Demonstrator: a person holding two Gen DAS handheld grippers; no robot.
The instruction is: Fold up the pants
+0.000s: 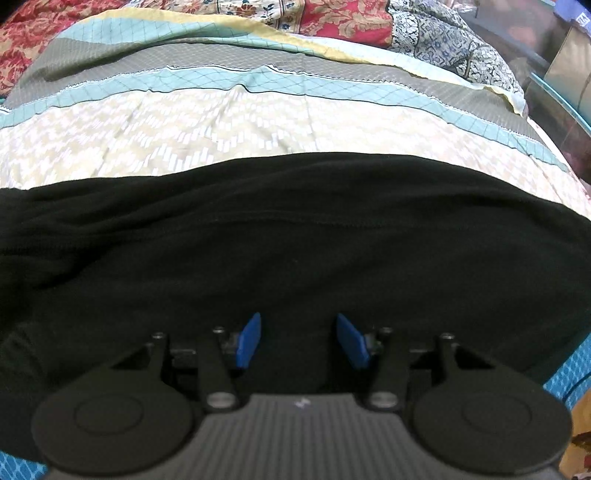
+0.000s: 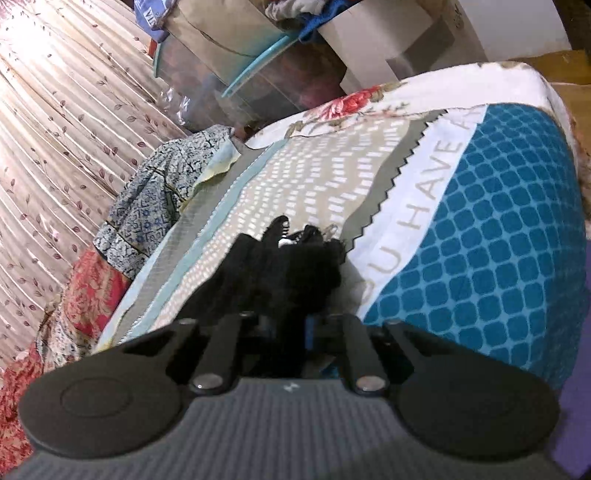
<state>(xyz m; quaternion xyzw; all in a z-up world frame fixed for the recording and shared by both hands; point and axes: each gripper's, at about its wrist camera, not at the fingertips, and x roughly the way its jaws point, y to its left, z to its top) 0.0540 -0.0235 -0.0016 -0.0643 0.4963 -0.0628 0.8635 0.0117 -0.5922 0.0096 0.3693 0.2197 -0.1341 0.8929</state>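
Note:
The black pants lie in a wide band across the patterned bedspread, filling the lower half of the left wrist view. My left gripper hovers low over them, its blue pads apart with only flat fabric beneath. In the right wrist view my right gripper is shut on a bunched end of the pants, which heaps up in front of the fingers and hides their tips. That end rests near the white lettered stripe of the bedspread.
A red floral quilt and a blue-and-white printed cloth lie along the bed's far side. Beyond stand clear storage bins with teal lids, a white box and a pleated leaf-print curtain.

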